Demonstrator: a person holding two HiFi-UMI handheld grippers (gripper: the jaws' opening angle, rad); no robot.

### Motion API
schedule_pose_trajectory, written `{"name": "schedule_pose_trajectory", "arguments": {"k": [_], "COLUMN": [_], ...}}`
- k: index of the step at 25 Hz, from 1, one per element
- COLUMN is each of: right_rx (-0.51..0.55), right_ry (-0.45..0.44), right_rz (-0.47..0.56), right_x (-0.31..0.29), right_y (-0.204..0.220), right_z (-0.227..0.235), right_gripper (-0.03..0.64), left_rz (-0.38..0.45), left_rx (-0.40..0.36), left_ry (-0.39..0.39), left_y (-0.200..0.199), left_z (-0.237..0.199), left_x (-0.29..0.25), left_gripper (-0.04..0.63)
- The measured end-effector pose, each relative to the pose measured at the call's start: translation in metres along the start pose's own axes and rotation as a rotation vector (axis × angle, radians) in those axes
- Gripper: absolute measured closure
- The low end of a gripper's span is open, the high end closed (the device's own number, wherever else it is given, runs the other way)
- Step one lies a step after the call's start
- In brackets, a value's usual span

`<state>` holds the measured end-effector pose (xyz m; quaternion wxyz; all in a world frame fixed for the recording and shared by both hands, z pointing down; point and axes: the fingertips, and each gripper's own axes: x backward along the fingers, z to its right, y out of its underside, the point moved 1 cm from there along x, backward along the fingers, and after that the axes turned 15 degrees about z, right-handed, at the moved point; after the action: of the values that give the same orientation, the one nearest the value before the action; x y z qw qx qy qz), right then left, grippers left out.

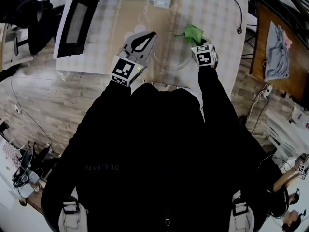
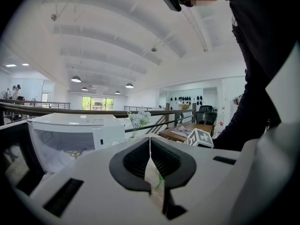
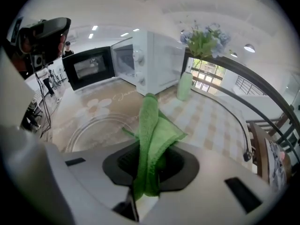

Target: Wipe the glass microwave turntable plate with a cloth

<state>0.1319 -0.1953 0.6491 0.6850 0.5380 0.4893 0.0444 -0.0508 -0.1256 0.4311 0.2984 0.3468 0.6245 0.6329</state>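
The round glass turntable plate [image 1: 170, 58] lies flat on the checked tablecloth in front of me; the right gripper view shows its rim [image 3: 77, 135] just beyond the jaws. My right gripper [image 1: 197, 42] hangs over the plate's right edge, shut on a green cloth [image 1: 194, 33] that stands up folded out of the jaws [image 3: 152, 125]. My left gripper [image 1: 154, 34] is at the plate's left edge, jaws together and pointing up and away. In the left gripper view [image 2: 150, 142] a thin pale sliver shows between the pads; I cannot tell what it is.
A white microwave [image 3: 157, 55] stands at the back of the table with its black door [image 1: 75, 16] swung open to the left. A green vase of flowers [image 3: 185, 86] stands beside it. A black cable [image 1: 239, 13] runs along the table's right side.
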Motion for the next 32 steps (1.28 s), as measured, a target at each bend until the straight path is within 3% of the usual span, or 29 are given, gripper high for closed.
{"name": "schedule_pose_trajectory", "arguments": {"k": [7,17,32], "right_rx": [0.082,0.162,0.343], "right_ry": [-0.14,-0.301,-0.373], "right_rz": [0.073,0.052,-0.084], "right_x": [-0.026,-0.071,-0.09], "right_y": [-0.056,-0.072,-0.036], "right_z": [-0.073,-0.164,-0.172], "right_gripper": [0.534,0.532,0.534], "left_rz": [0.0,-0.021,-0.05], "left_rx": [0.003,0.011,0.025], "left_ry": [-0.06,-0.091,-0.059], "left_y": [0.005,0.011,0.017], "left_z": [-0.023,-0.043,-0.042], "left_x": [0.014,0.034,0.039], "left_gripper": [0.574,0.574,0.574]}}
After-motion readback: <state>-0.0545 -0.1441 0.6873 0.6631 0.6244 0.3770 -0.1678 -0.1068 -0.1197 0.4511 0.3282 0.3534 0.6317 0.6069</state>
